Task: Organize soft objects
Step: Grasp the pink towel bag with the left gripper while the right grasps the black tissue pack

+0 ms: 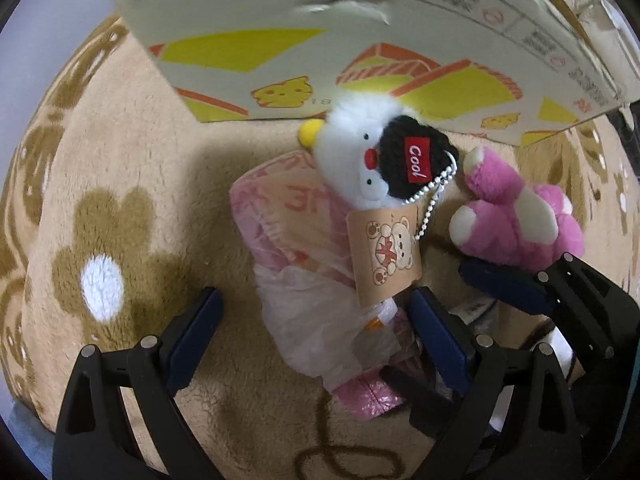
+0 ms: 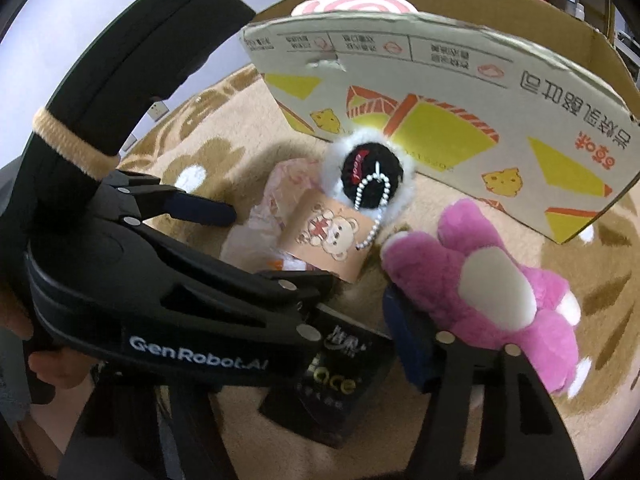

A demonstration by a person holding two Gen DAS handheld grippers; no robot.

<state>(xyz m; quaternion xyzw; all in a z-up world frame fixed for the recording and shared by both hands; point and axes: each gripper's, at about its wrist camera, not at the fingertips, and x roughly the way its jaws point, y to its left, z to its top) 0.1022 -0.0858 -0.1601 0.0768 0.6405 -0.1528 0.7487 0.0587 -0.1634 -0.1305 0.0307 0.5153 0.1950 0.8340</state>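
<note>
Two black claws work the tan fleece blanket: at lower centre the left gripper gapes astride the pink plastic-wrapped soft pack, while rightward the right gripper clamps the pink plush bear.

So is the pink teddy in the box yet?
Not yet. The pink teddy lies on the blanket, in front of the box.
</note>
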